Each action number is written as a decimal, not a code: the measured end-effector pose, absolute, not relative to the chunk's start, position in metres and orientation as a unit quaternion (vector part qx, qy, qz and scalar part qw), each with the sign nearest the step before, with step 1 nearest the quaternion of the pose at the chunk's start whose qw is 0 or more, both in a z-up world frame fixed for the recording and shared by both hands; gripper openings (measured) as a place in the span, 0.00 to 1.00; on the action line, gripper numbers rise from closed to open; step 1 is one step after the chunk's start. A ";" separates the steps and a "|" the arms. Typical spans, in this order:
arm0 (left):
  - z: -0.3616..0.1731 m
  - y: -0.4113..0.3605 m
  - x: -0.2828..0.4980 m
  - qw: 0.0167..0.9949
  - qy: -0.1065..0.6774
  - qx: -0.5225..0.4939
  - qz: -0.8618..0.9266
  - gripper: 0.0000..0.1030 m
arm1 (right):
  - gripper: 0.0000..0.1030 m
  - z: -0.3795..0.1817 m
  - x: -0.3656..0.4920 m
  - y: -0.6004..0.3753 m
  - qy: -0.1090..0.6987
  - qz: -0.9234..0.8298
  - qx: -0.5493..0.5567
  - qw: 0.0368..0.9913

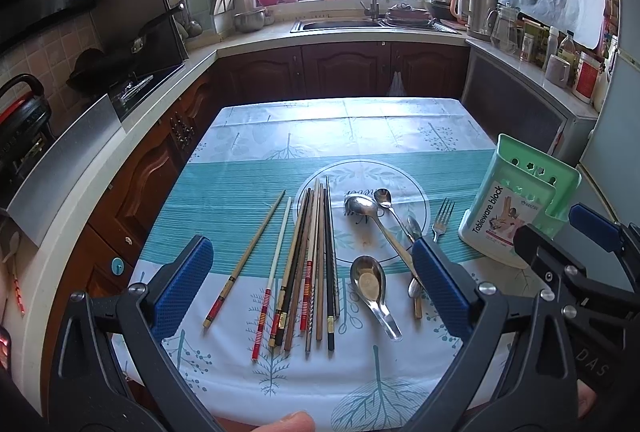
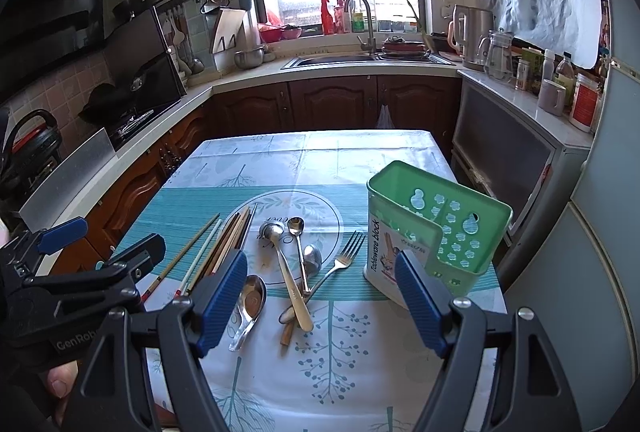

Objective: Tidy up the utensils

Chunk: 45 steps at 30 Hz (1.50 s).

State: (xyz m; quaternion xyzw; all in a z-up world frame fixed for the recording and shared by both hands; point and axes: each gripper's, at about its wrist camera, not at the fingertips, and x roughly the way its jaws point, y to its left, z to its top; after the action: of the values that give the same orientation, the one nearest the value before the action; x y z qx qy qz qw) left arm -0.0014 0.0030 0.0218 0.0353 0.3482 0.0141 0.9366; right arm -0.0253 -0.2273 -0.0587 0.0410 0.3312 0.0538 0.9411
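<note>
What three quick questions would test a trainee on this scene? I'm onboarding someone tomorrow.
1. True or false: the green holder already has utensils in it.
2. Which lies nearest the holder: A) fork B) chopsticks C) flat-bottomed spoon?
3. Fill in: both the left gripper and the right gripper are ____.

Key: 1 false, it looks empty. 2 A. 3 open, holding nothing.
</note>
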 end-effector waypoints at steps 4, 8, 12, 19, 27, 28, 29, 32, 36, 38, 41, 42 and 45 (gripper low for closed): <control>0.020 0.003 0.000 0.936 0.351 0.031 0.009 0.96 | 0.75 -0.060 -0.025 -0.229 0.329 0.059 0.041 0.942; 0.017 0.006 0.004 0.935 0.354 0.026 -0.002 0.96 | 0.75 -0.060 -0.024 -0.229 0.327 0.065 0.041 0.942; 0.018 0.012 0.010 0.935 0.354 0.026 -0.016 0.96 | 0.75 -0.058 -0.019 -0.230 0.328 0.071 0.038 0.941; 0.027 0.021 0.029 0.927 0.369 0.035 -0.056 0.96 | 0.74 -0.048 -0.001 -0.235 0.345 0.101 0.034 0.932; 0.041 0.033 0.045 0.921 0.374 0.036 -0.104 0.89 | 0.69 -0.029 0.018 -0.230 0.346 0.126 0.011 0.930; 0.043 0.036 0.048 0.920 0.377 0.030 -0.105 0.89 | 0.67 -0.029 0.021 -0.229 0.349 0.129 0.010 0.928; 0.045 0.038 0.050 0.919 0.378 0.027 -0.105 0.89 | 0.66 -0.029 0.024 -0.229 0.352 0.133 0.009 0.927; 0.049 0.043 0.058 0.920 0.377 0.044 -0.097 0.90 | 0.62 -0.030 0.037 -0.228 0.366 0.145 0.011 0.919; 0.049 0.054 0.070 0.919 0.381 0.049 -0.091 0.90 | 0.56 -0.035 0.055 -0.226 0.392 0.159 0.019 0.906; 0.045 0.060 0.080 0.914 0.394 0.047 -0.081 0.90 | 0.54 -0.038 0.063 -0.224 0.403 0.160 0.022 0.901; 0.034 0.071 0.095 0.908 0.410 0.053 -0.068 0.90 | 0.52 -0.045 0.077 -0.220 0.421 0.172 0.032 0.890; 0.029 0.074 0.099 0.906 0.415 0.055 -0.065 0.90 | 0.52 -0.048 0.082 -0.219 0.429 0.175 0.038 0.885; 0.009 0.087 0.115 0.896 0.437 0.057 -0.063 0.84 | 0.45 -0.060 0.097 -0.209 0.454 0.185 0.048 0.870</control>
State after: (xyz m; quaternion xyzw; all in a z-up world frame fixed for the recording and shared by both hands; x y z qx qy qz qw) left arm 0.1146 0.0874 0.0092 0.0572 0.4367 -0.0633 0.8956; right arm 0.0966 -0.2089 -0.0602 0.0477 0.4537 0.1852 0.8704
